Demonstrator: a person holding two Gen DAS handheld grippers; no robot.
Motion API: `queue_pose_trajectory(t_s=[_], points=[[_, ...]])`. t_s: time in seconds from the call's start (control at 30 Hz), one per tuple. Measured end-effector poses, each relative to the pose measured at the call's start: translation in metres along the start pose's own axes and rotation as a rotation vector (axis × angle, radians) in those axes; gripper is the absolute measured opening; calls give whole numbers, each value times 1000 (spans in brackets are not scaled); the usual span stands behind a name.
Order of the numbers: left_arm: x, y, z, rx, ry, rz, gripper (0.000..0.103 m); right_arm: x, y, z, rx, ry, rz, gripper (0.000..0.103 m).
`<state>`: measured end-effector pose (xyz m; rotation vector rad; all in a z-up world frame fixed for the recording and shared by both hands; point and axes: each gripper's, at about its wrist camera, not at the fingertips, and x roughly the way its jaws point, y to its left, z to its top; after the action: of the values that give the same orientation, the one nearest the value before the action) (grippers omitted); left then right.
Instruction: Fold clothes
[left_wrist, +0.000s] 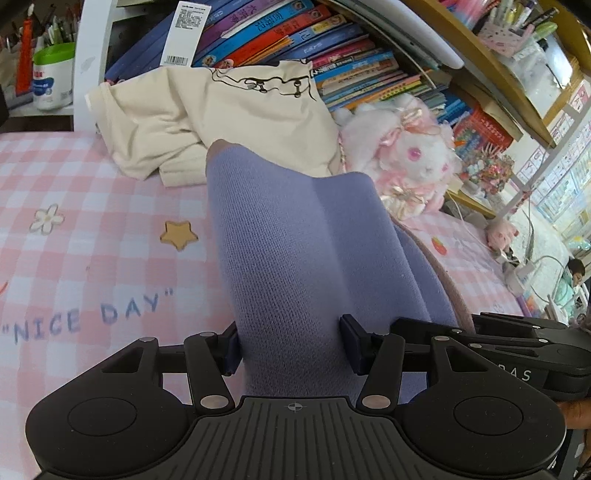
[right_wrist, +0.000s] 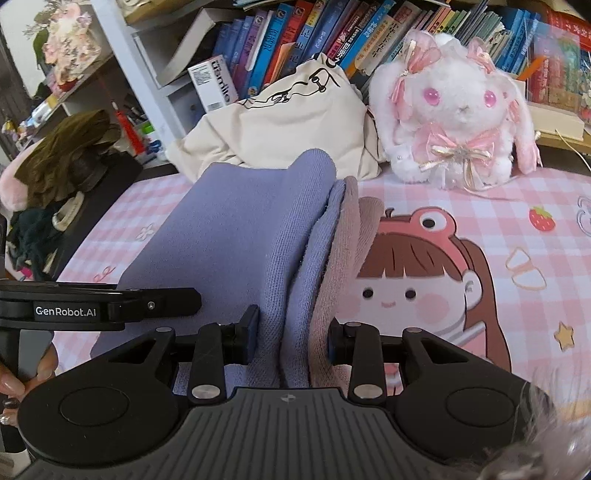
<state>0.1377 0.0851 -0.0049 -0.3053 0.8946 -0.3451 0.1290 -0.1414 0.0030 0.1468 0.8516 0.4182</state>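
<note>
right wrist: right gripper pinches ribbed lavender knit.

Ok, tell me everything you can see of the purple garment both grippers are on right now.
The purple garment is a soft lavender knit with a dusty-pink inner side or trim showing along its right edge. It lies on the pink checked mat in stacked folds, stretching away toward the cream garment and the plush rabbit. The left gripper has its near end between its fingers, and the right gripper pinches several bunched layers, purple and pink.
</note>
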Motion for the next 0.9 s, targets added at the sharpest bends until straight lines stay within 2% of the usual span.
queue_pose_trajectory(t_s=[0.33,0.47,0.67,0.8,0.83,0.9], points=[[25,21,36,-32,-15,-9,53,33,0,30,16,-32,-54,31],[40,26,38,-54,28,7,56,48,-5,31,30,3,-75,33],[41,27,33,-71,11,52,69,52,-11,28,52,15,-85,47],[25,17,29,-17,-41,127,70,31,-10,21,35,-16,-98,62],[18,14,26,4,-62,144,71,25,-9,17,28,-27,-104,67],[3,7,19,37,-103,171,76,11,-8,11,14,-50,-116,70]])
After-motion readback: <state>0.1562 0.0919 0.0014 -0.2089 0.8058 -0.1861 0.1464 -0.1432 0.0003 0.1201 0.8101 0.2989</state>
